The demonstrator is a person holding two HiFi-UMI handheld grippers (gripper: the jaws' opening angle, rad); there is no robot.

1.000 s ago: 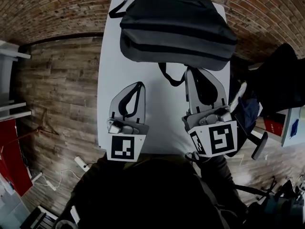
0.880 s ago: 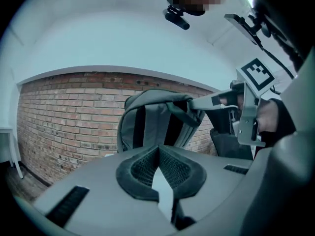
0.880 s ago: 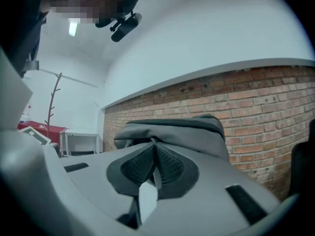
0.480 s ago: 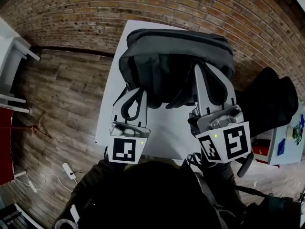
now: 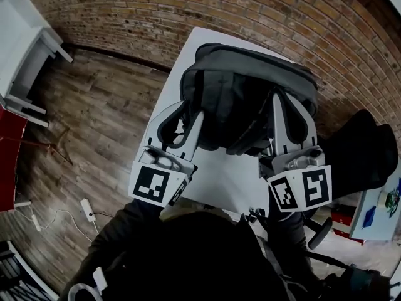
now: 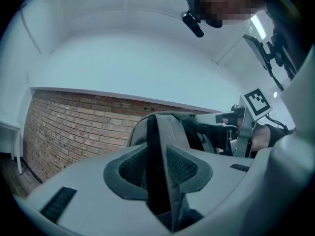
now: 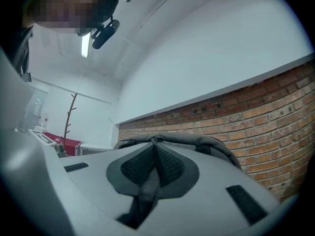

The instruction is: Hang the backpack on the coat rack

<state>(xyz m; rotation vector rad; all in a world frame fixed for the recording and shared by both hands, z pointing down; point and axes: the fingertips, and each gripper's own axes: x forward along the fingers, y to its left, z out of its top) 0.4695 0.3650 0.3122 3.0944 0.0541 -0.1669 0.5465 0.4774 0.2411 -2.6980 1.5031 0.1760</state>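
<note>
The dark grey backpack (image 5: 250,74) hangs lifted above the white table (image 5: 232,174), held by its two shoulder straps. My left gripper (image 5: 188,121) is shut on the left strap (image 6: 165,132), which runs up between its pads (image 6: 184,163). My right gripper (image 5: 283,108) is shut on the right strap (image 7: 147,181), pinched between its mesh pads (image 7: 170,163). The backpack's top (image 7: 172,140) shows just beyond the right jaws. A thin brown branched coat rack (image 7: 70,113) stands far off at the left of the right gripper view.
A brick wall (image 5: 188,17) runs behind the table. A white shelf unit (image 5: 31,42) and a red object (image 5: 9,143) stand at the left. A black bag or chair (image 5: 363,149) sits at the right. A power strip (image 5: 88,209) lies on the wooden floor.
Both grippers have risen with the straps in them. The backpack has come up off the table and now hangs upright from the two grippers.
</note>
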